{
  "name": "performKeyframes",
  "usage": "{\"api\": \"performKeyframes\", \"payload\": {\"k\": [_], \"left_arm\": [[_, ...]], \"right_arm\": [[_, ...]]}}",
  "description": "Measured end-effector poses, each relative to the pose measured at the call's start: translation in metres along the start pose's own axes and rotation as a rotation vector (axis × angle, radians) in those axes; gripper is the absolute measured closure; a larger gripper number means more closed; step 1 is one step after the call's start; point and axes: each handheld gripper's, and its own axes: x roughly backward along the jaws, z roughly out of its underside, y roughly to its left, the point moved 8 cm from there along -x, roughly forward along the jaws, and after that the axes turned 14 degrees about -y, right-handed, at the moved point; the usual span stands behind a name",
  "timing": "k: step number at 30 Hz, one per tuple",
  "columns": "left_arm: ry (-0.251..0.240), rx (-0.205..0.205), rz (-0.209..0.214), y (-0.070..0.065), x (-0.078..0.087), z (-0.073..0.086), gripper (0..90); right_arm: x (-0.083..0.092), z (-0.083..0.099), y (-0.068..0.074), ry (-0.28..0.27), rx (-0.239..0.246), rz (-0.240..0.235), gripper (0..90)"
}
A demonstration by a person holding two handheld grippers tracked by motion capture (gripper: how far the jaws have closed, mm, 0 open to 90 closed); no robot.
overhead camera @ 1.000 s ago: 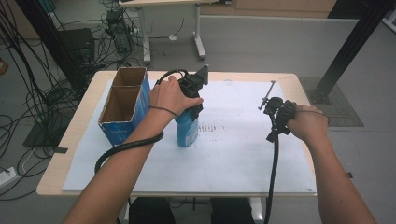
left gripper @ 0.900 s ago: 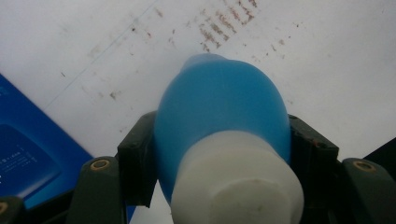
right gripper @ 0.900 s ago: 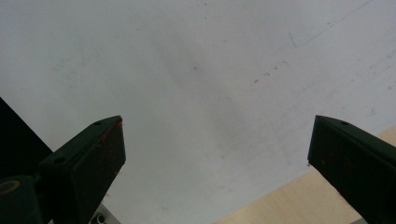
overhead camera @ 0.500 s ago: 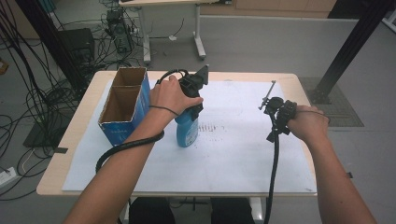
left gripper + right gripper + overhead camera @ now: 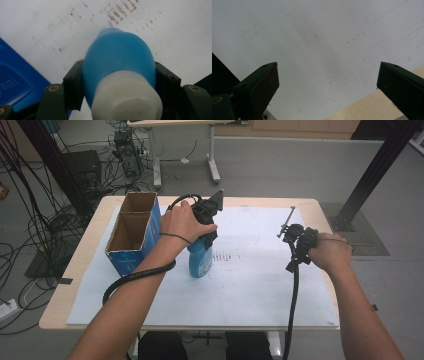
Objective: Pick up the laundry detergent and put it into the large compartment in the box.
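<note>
Beside the box [image 5: 131,232], the left hand-held gripper [image 5: 206,227] clasps the blue bottle [image 5: 117,57]; the right hand-held gripper [image 5: 327,82] gapes.

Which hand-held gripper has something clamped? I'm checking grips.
The left hand-held gripper: its jaws are shut on the blue bottle; the right hand-held gripper stands open.

Sheet [image 5: 250,290] lies on the table [image 5: 80,270] and covers most of the top; bare table strip at 9 o'clock and along the 12 o'clock edge. Box [image 5: 131,236] stands on the sheet's 10 o'clock corner, two compartments in line, one at 12 of the other, open side up. Bottle [image 5: 201,260] stands upright on the sheet just beside the box, at its 3 o'clock, near table centre. Left gripper [image 5: 209,227] sits on top of the bottle. Right gripper [image 5: 295,237] is well apart at 3 o'clock of the bottle, over the sheet near its 2 o'clock corner.
</note>
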Motion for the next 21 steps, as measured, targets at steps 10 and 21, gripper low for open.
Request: {"api": "performKeyframes", "payload": {"k": [10, 21], "left_arm": [[-0.003, 0.005, 0.002, 0.0006, 0.0000, 0.0004, 37.4], [-0.001, 0.007, 0.001, 0.0008, 0.0000, 0.0002, 37.4]], "right_arm": [[-0.0007, 0.0008, -0.0003, 0.002, 0.000, -0.001, 4.1], [0.0009, 0.0028, 0.0002, -0.006, -0.007, 0.005, 3.8]]}}
